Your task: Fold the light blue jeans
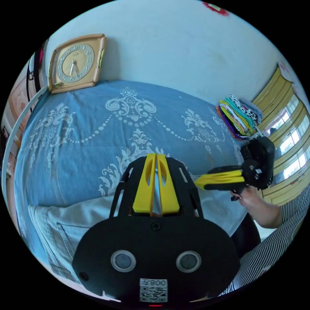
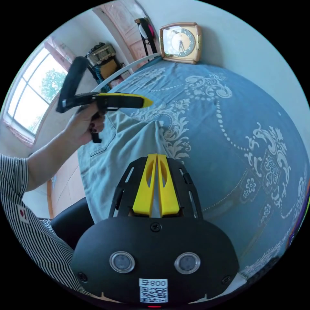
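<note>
Left gripper view:
- left gripper [image 1: 156,155]: own yellow jaws at centre, pressed tip to tip, nothing visibly between them; clenched.
- jeans [image 1: 64,222]: light blue, lying on the bedspread from 8 o'clock across to 4 o'clock, partly under the gripper body; a back pocket shows at 8 o'clock.
- bedspread [image 1: 97,129]: blue with white scroll pattern, from 9 to 2 o'clock.
- right gripper [image 1: 197,182]: at 3 o'clock, held in a hand [image 1: 250,195], yellow jaws drawn together, tip over the edge of the jeans; contact unclear.
- clock [image 1: 76,63]: at 11 o'clock, leaning against the wall.
- stacked fabrics [image 1: 240,116]: at 2 o'clock, on the bed's far corner.

Right gripper view:
- right gripper [image 2: 157,155]: own jaws together at centre, over the jeans' edge; clenched, no cloth seen pinched.
- jeans [image 2: 129,148]: from centre to 8 o'clock.
- left gripper [image 2: 150,102]: at 10 o'clock, raised above the jeans, jaws closed on nothing.
- window [image 2: 35,93]: at 9 o'clock.
</note>
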`<action>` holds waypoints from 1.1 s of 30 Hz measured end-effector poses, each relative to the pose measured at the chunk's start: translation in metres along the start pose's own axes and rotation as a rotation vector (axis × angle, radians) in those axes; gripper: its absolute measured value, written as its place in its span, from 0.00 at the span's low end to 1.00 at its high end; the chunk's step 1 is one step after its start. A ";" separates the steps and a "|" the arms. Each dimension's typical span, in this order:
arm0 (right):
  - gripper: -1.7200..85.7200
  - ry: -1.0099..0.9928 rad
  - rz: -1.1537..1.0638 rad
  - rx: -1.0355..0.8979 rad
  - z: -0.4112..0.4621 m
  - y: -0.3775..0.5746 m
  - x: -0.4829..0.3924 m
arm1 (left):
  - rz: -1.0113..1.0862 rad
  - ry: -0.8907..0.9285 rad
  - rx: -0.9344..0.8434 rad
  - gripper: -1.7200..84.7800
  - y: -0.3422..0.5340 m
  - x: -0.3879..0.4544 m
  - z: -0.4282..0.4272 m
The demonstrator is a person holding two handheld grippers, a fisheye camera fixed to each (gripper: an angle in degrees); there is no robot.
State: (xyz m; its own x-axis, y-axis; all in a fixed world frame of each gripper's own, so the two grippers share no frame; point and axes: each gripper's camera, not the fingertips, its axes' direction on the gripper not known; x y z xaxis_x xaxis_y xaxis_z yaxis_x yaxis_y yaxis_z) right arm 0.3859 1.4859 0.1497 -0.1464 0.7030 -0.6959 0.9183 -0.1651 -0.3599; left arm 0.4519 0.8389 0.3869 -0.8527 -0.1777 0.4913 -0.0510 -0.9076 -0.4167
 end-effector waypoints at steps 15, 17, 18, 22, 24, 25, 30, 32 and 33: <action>0.02 0.171 -0.014 -0.017 0.026 0.009 -0.028 | -0.029 -0.137 -0.058 0.02 0.048 0.018 -0.001; 0.02 0.142 0.014 -0.032 0.017 0.007 -0.027 | -0.088 -0.206 0.003 0.02 0.069 0.011 -0.031; 0.02 0.140 0.016 -0.023 0.015 0.008 -0.027 | -0.107 -0.237 0.010 0.02 0.074 0.008 -0.036; 0.02 0.152 0.029 -0.051 0.016 0.004 -0.028 | -0.234 -0.249 -0.099 0.02 0.107 -0.027 -0.041; 0.02 0.159 0.036 -0.047 0.006 0.002 -0.031 | -0.294 -0.204 -0.028 0.02 0.117 -0.032 -0.060; 0.02 0.169 0.027 -0.010 -0.004 0.001 -0.036 | -0.307 -0.252 0.028 0.02 0.123 -0.030 -0.077; 0.02 0.119 -0.048 0.055 -0.011 -0.032 -0.056 | -0.380 -0.459 0.046 0.02 0.149 -0.030 -0.109; 0.02 0.125 -0.064 0.046 0.002 -0.058 -0.057 | -0.436 -0.574 -0.044 0.02 0.163 -0.037 -0.102; 0.02 0.130 -0.065 0.029 0.008 -0.064 -0.055 | -0.453 -0.572 -0.070 0.02 0.166 -0.040 -0.098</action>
State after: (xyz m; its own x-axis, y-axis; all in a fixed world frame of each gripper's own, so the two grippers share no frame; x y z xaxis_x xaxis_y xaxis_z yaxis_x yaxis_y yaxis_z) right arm 0.3324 1.4525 0.2063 -0.1549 0.7964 -0.5847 0.8969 -0.1348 -0.4211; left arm 0.4261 0.7324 0.2229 -0.3365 0.0216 0.9414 -0.3839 -0.9160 -0.1162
